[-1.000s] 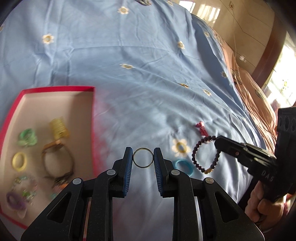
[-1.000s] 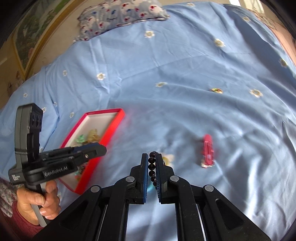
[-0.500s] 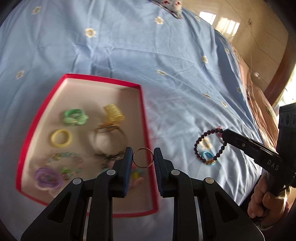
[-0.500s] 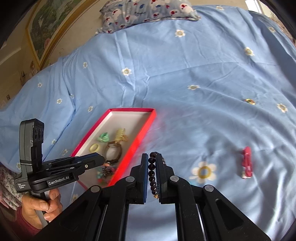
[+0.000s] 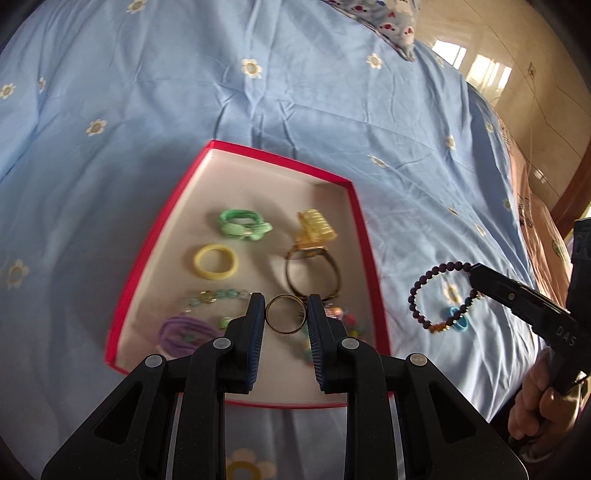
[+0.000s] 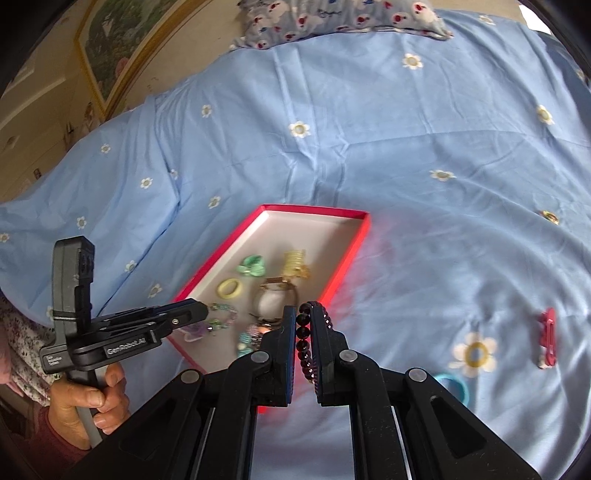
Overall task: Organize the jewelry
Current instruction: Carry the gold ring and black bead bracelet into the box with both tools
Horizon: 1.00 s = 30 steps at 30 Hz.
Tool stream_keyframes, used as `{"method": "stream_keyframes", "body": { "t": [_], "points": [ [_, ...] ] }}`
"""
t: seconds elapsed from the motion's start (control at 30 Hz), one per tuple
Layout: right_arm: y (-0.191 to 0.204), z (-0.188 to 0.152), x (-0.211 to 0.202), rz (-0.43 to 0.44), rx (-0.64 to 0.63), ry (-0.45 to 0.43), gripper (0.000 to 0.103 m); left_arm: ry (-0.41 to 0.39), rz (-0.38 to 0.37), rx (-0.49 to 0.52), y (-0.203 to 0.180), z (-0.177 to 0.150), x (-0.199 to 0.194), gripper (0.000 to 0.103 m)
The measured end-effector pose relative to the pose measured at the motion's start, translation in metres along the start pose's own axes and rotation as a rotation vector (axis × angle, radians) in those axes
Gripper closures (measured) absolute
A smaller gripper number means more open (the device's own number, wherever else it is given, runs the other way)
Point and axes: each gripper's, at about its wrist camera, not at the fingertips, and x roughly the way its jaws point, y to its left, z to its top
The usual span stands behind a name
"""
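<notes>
My left gripper [image 5: 286, 314] is shut on a thin metal ring [image 5: 285, 316], held above the near part of the red-rimmed tray [image 5: 364, 236]. The tray holds a green hair tie [image 5: 243, 223], a yellow ring [image 5: 215, 261], a yellow clip [image 5: 316, 225], a watch [image 5: 313, 273] and beaded pieces. My right gripper [image 6: 303, 325] is shut on a dark bead bracelet [image 6: 303, 341]; in the left wrist view the bracelet [image 5: 441, 295] hangs from the right gripper [image 5: 474, 275], right of the tray. The left gripper [image 6: 201, 312] shows over the tray's near left corner.
A blue hair ring [image 6: 456, 386] and a red hair clip [image 6: 546, 338] lie on the blue flowered bedsheet [image 6: 406, 166] right of the tray [image 6: 347, 258]. A patterned pillow [image 6: 343, 18] lies at the head of the bed. A person's hand [image 6: 88, 402] holds the left gripper's handle.
Both grippers have moved left across the bed toward the tray, each still shut on its piece. The ring now hangs over the tray, and the bracelet has come close beside it.
</notes>
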Motion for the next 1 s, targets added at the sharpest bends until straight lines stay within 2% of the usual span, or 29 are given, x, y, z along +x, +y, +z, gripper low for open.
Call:
{"method": "stream_keyframes", "body": {
  "t": [0.6, 0.77, 1.0],
  "points": [
    [0.066, -0.006, 0.054, 0.126, -0.105, 0.091, 0.096, -0.01, 0.081, -0.029, 0.041, 0.001, 0.001, 0.082],
    [0.064, -0.007, 0.076, 0.13, -0.093, 0.113, 0.096, -0.005, 0.113, -0.024, 0.052, 0.008, 0.012, 0.082],
    [0.042, -0.013, 0.101, 0.085, -0.046, 0.15, 0.096, 0.037, 0.138, -0.011, 0.06, 0.008, 0.034, 0.082]
  ]
}}
